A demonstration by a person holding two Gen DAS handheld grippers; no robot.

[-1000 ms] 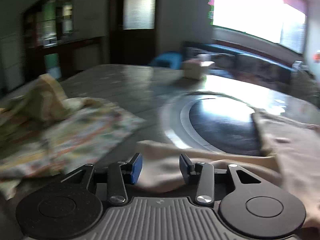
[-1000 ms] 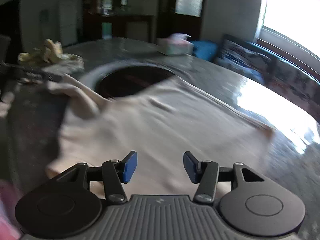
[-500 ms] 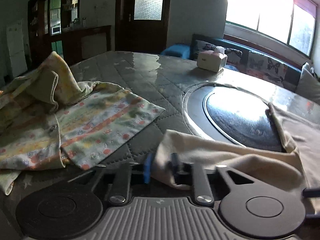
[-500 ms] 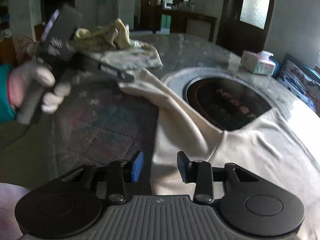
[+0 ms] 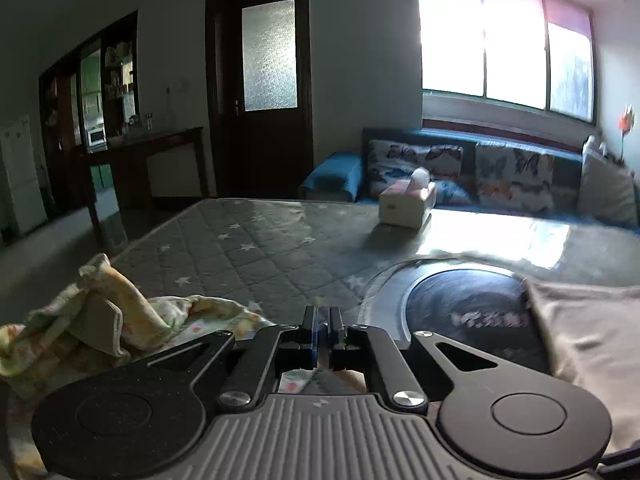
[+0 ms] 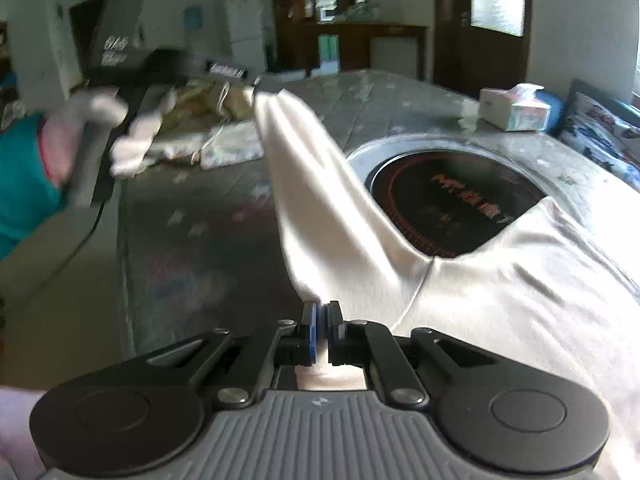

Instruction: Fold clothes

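both tongs have just been closing and now pinch the cream garment (image 6: 500,280): the left tongs (image 5: 323,322) have lifted one end clear of the surface (image 5: 256,252), the right tongs (image 6: 320,320) clamp its near edge. the cloth stretches between them, the rest draped over the dark round plate (image 6: 452,204). a patterned garment (image 5: 100,320) lies beside it.

Both grippers now pinch the cream garment

The left gripper (image 6: 256,84) and right gripper (image 6: 322,320) have just been closing on the cream garment (image 6: 500,280), whose sleeve now hangs raised between them.
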